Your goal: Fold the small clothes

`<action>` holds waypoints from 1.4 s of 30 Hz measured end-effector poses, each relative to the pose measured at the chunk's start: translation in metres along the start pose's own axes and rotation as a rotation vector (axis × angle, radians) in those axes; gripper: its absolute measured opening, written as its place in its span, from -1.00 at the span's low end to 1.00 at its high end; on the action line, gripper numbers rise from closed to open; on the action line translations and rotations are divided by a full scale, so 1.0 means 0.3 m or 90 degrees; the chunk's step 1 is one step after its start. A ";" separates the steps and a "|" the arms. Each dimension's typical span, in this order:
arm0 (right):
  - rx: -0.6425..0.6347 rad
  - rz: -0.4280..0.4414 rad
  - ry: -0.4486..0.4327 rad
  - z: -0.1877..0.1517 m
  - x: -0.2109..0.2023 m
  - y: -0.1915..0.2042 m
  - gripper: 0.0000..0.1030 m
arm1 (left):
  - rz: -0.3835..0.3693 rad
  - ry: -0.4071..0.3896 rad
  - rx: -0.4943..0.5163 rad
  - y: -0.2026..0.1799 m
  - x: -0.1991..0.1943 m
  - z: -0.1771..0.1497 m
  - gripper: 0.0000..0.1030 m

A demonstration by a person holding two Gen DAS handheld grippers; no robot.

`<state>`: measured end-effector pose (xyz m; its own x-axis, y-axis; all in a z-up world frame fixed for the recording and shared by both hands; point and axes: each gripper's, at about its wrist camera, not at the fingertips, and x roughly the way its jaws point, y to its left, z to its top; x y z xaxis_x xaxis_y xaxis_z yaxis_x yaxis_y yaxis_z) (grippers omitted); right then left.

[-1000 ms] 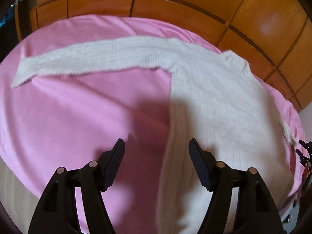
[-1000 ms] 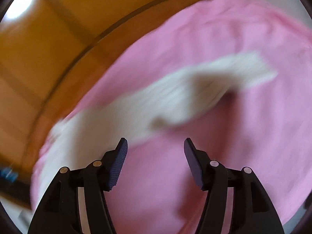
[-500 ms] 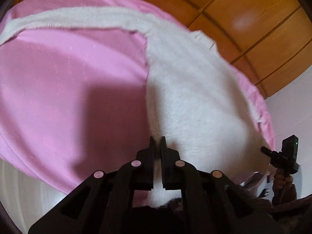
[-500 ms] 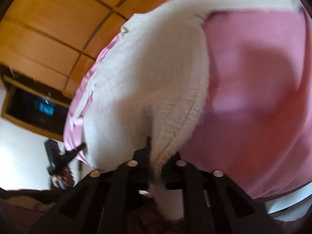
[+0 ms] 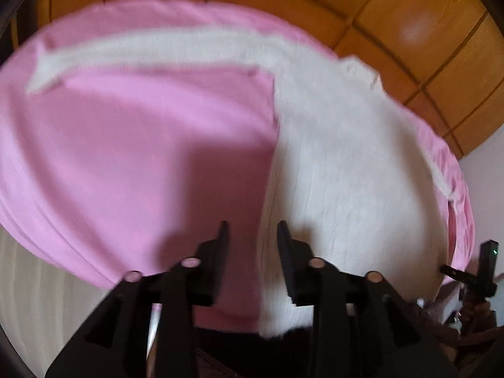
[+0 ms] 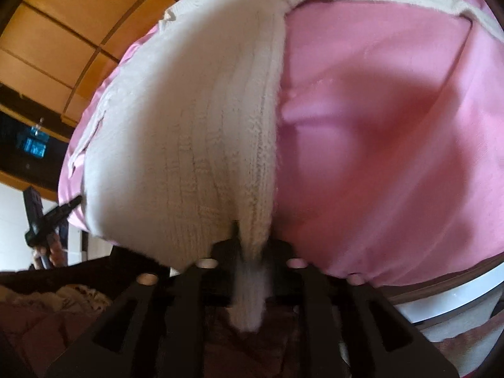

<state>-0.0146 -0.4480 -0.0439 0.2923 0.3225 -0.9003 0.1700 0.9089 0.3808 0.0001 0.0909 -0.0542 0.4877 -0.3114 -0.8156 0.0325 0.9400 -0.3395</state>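
A white knit sweater (image 5: pixel 340 170) lies spread on a pink cloth (image 5: pixel 132 157), one sleeve stretched out to the far left. My left gripper (image 5: pixel 252 239) is open, its jaws apart over the sweater's near left hem edge, holding nothing. In the right wrist view the sweater (image 6: pixel 189 132) fills the left half and its other sleeve runs along the top right. My right gripper (image 6: pixel 252 236) is shut on the sweater's near hem corner, and a bunch of knit hangs down between the fingers.
A wooden panelled wall (image 5: pixel 425 31) stands behind the pink-covered surface. The other hand-held gripper shows at the right edge of the left view (image 5: pixel 482 271) and at the left edge of the right view (image 6: pixel 44 217). A pale floor (image 5: pixel 37 289) lies below left.
My left gripper was open, shut on the hem half a second ago, and has opened again and pulled back. My right gripper swung to the hem and shut on it.
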 end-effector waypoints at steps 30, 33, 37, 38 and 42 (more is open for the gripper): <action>0.439 -0.037 -0.316 0.417 -0.108 -0.626 -0.24 | -0.032 -0.058 0.106 -0.387 0.152 0.194 0.18; 0.544 -0.035 -0.355 0.441 -0.121 -0.796 -0.24 | -0.032 -0.046 0.104 -0.405 0.175 0.206 0.21; 0.618 -0.022 -0.400 0.480 -0.148 -0.921 -0.24 | -0.025 -0.023 0.106 -0.441 0.222 0.214 0.21; 0.620 -0.038 -0.405 0.495 -0.161 -0.943 -0.24 | -0.025 -0.019 0.106 -0.442 0.227 0.214 0.21; 0.592 -0.112 -0.406 0.566 -0.198 -0.924 -0.87 | -0.025 -0.011 0.111 -0.458 0.250 0.214 0.21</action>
<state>0.0807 -0.7639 -0.0603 0.5750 -0.2253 -0.7865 0.8097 0.2943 0.5076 0.0882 -0.0529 -0.0386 0.4975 -0.3477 -0.7947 0.2019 0.9374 -0.2837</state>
